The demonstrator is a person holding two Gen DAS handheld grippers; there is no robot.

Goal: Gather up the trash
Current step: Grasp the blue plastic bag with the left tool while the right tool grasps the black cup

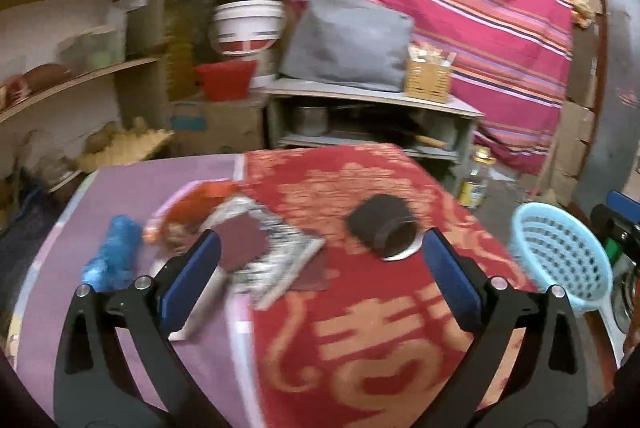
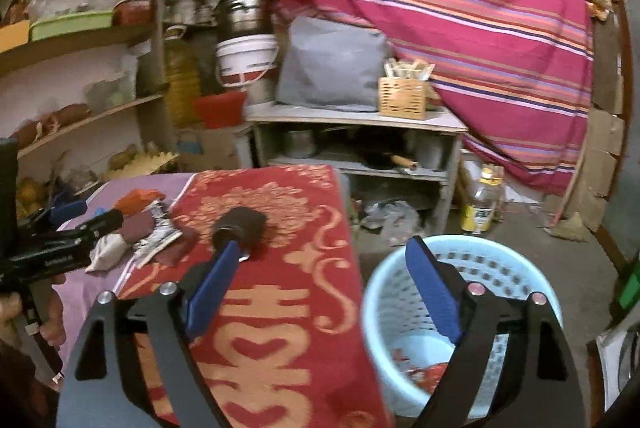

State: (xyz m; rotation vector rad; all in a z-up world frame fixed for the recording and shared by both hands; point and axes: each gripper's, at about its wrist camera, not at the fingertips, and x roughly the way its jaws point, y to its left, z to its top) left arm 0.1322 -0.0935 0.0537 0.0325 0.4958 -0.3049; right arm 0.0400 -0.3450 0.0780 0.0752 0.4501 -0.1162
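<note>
Trash lies on the table: a crumpled blue plastic bag (image 1: pixel 114 252), an orange wrapper (image 1: pixel 196 204), a silver and maroon wrapper (image 1: pixel 260 252), and a black cup (image 1: pixel 382 228) tipped on its side. My left gripper (image 1: pixel 322 240) is open above the wrappers and the cup, with nothing between its blue pads. My right gripper (image 2: pixel 324 248) is open and empty over the table's right edge, its right finger above the light blue basket (image 2: pixel 384 300). Red scraps (image 2: pixel 432 372) lie in the basket's bottom. The right wrist view also shows the black cup (image 2: pixel 240 224) and the left gripper (image 2: pixel 90 214).
A red patterned towel (image 2: pixel 280 308) covers the table's right part, over a purple cloth (image 1: pixel 132 180). Behind stand wooden shelves (image 1: pixel 80 80), a low grey cabinet (image 2: pixel 352 120) with a wicker box (image 2: pixel 402 98), a striped pink curtain (image 2: pixel 460 8) and an oil bottle (image 2: pixel 480 204) on the floor.
</note>
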